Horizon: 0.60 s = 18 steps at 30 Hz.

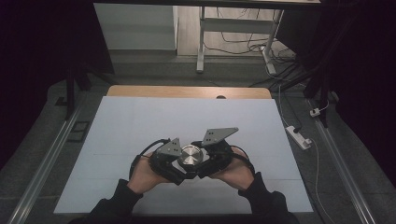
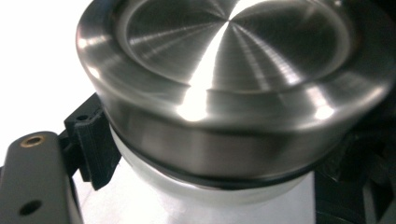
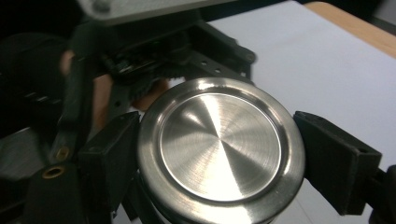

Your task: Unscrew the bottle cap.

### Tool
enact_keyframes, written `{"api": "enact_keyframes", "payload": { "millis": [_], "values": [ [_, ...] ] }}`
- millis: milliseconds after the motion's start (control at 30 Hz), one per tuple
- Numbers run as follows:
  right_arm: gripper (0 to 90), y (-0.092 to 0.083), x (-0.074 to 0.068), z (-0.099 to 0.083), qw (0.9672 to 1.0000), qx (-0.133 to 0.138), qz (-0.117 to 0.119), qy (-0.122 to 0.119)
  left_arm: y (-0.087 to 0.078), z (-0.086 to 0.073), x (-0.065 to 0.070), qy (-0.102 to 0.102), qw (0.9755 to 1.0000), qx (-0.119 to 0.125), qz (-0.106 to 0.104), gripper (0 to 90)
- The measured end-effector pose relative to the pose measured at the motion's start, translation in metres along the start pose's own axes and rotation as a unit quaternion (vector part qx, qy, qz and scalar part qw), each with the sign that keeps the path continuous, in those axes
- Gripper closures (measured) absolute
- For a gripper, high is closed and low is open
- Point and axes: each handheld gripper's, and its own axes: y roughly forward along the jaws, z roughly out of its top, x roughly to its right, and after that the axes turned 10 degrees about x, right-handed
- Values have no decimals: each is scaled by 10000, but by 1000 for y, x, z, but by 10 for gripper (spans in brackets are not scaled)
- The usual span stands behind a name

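Note:
A jar with a brushed steel lid (image 1: 190, 156) is held between both hands over the near middle of the white table sheet (image 1: 140, 121). My left gripper (image 1: 181, 169) comes in from the left and is shut on the pale jar body (image 2: 187, 191) just under the lid (image 2: 233, 60); one black finger (image 2: 91, 140) presses its side. My right gripper (image 1: 201, 164) comes in from the right. Its two black fingers (image 3: 109, 149) sit against opposite sides of the lid (image 3: 219, 144), shut on it. The jar's lower part is hidden.
The white sheet covers a wooden table whose far edge (image 1: 187, 91) shows bare. A power strip (image 1: 299, 136) and cables lie on the floor to the right. A white desk frame (image 1: 201, 42) stands beyond the table. Dark rails run along both sides.

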Motion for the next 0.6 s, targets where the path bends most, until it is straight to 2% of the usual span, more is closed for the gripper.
{"api": "enact_keyframes", "payload": {
  "millis": [67, 100, 167, 200, 233, 300, 367, 433, 467, 500, 533, 600],
  "values": [
    [176, -3, 3, -2, 9996, 20, 277, -28, 1, 2, 3, 86, 9999, -16, -73, 160],
    [174, -5, 6, -3, 9991, 49, 416, 20, 2, 2, 3, 66, 10000, -2, -71, 160],
    [161, -5, 7, -4, 9989, 63, 457, 89, 2, 2, 3, 62, 10000, 7, -57, 160],
    [118, -6, 8, -5, 9988, 129, 430, 179, 1, 2, 3, 44, 10000, 7, -4, 160],
    [68, -6, 8, -4, 9994, 94, 207, 279, 0, 2, 1, -39, 9999, -5, 153, 160],
    [65, -7, 5, -2, 9996, 59, -72, 283, -1, 1, 0, -130, 9992, -23, 388, 160],
    [65, -6, 1, 1, 9985, 15, -479, 254, -1, 1, -1, -218, 9979, -56, 607, 160],
    [75, -3, -5, 3, 9968, 44, -758, 259, 0, 1, -1, -252, 9967, -92, 767, 160],
    [85, -2, -7, 3, 9956, 64, -900, 264, 0, 1, -1, -252, 9967, -92, 767, 160],
    [85, -2, -7, 3, 9956, 64, -900, 264, 1, 1, 0, -286, 9960, -96, 843, 160],
    [115, 2, -11, 3, 9931, 71, -1131, 297, 2, 2, 1, -271, 9958, -111, 862, 160],
    [138, 5, -12, 2, 9922, 68, -1201, 329, 3, 3, 2, -296, 9957, -87, 877, 160]
  ]
}}
